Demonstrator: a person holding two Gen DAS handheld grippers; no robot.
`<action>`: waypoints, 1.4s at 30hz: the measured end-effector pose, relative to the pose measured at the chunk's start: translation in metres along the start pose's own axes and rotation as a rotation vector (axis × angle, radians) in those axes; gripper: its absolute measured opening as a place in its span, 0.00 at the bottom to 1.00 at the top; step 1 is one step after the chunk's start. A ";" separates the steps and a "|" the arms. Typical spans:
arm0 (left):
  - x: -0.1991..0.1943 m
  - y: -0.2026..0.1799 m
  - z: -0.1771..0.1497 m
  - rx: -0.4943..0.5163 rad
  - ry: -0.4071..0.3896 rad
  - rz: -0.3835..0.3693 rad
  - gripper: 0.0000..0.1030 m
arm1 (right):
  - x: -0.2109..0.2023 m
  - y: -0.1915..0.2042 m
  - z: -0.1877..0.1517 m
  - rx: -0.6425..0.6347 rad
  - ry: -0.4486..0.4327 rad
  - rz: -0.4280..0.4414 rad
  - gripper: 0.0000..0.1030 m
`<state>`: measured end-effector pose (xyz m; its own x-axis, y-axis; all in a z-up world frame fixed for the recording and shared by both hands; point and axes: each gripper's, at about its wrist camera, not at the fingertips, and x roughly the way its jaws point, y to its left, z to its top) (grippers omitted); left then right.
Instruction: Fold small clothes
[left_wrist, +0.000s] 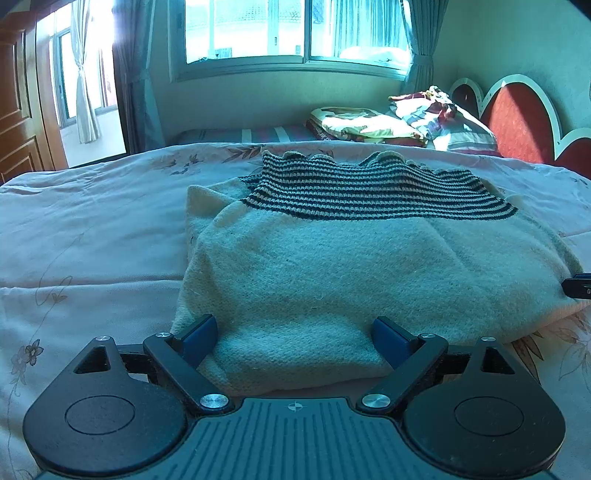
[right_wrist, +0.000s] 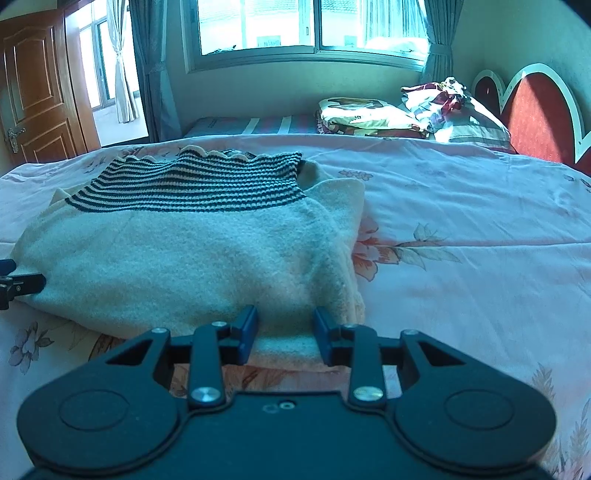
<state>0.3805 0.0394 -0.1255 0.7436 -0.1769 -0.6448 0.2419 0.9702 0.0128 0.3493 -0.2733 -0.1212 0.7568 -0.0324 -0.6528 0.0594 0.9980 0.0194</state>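
Observation:
A cream knit sweater (left_wrist: 332, 273) with a black-striped upper part lies folded on the pink floral bedspread (left_wrist: 92, 229). My left gripper (left_wrist: 294, 330) is open wide at the sweater's near left corner, and the cream hem lies between its blue pads without being pinched. My right gripper (right_wrist: 286, 328) is at the near right corner of the sweater (right_wrist: 192, 251), its jaws a narrow gap apart. The hem sits flat between them, not bunched. Each gripper's tip shows at the edge of the other's view: the right gripper (left_wrist: 578, 286), the left gripper (right_wrist: 14, 280).
Folded quilts (right_wrist: 365, 114) and pillows (right_wrist: 469, 125) are piled at the far side of the bed by a red heart-shaped headboard (right_wrist: 539, 118). A window (right_wrist: 314, 26) is behind, a wooden door (right_wrist: 37, 92) at far left. Bedspread (right_wrist: 480, 240) stretches to the sweater's right.

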 end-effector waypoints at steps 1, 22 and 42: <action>0.000 0.000 0.001 -0.001 0.005 -0.001 0.88 | 0.000 0.000 0.001 -0.001 0.004 -0.001 0.31; -0.063 0.042 -0.029 -0.476 -0.027 -0.086 0.89 | -0.053 0.001 -0.007 0.050 -0.012 0.045 0.33; 0.016 0.065 -0.045 -1.015 -0.127 -0.187 0.88 | -0.026 0.046 0.027 0.030 -0.039 0.157 0.32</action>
<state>0.3799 0.1074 -0.1693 0.8226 -0.2979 -0.4844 -0.2345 0.5982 -0.7662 0.3497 -0.2281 -0.0832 0.7831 0.1213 -0.6099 -0.0425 0.9889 0.1420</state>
